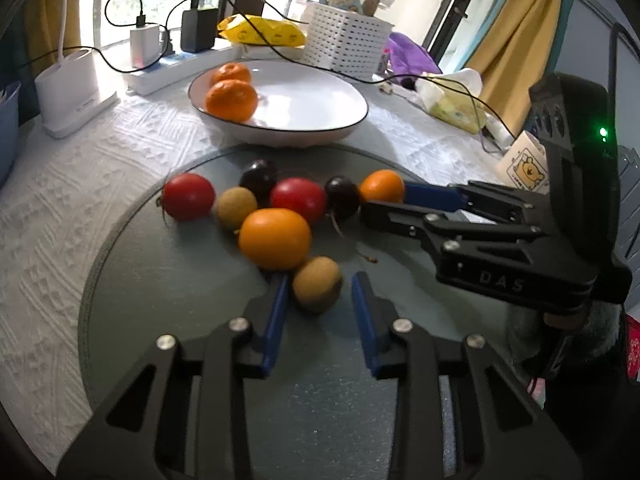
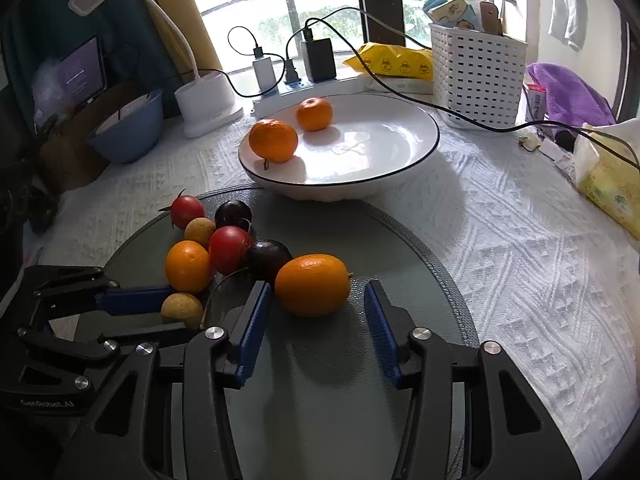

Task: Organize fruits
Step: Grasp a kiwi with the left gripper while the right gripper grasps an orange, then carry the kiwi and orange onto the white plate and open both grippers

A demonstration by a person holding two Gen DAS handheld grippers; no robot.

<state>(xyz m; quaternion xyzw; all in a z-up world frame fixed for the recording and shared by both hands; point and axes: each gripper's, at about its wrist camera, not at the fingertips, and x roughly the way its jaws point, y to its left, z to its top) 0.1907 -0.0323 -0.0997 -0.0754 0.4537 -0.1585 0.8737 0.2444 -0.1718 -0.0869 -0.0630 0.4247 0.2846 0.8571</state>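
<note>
Left gripper [image 1: 320, 304] spread wide, straddling a brown longan [image 1: 317, 289] at lower centre, pads not touching it. Right gripper [image 2: 316, 304] likewise released, an orange kumquat [image 2: 312, 285] sitting between its blue fingers [image 2: 256, 320] (contact unclear). Both fruits lie on the round glass mat [image 2: 340, 360]. Mid-frame: cluster of two red tomatoes [image 1: 188, 197], dark cherries [image 1: 259, 178], a second longan and another kumquat [image 1: 275, 238]. Beyond it, white plate [image 2: 400, 160] holding two mandarins [image 2: 273, 140]. Only the right view shows the blue bowl [image 2: 132, 128] and screen at upper left, plus "GenRobot.AI" on the left gripper body; only the left view shows "DAS" on the right gripper and a bear-print cup [image 1: 524, 168] at right
</note>
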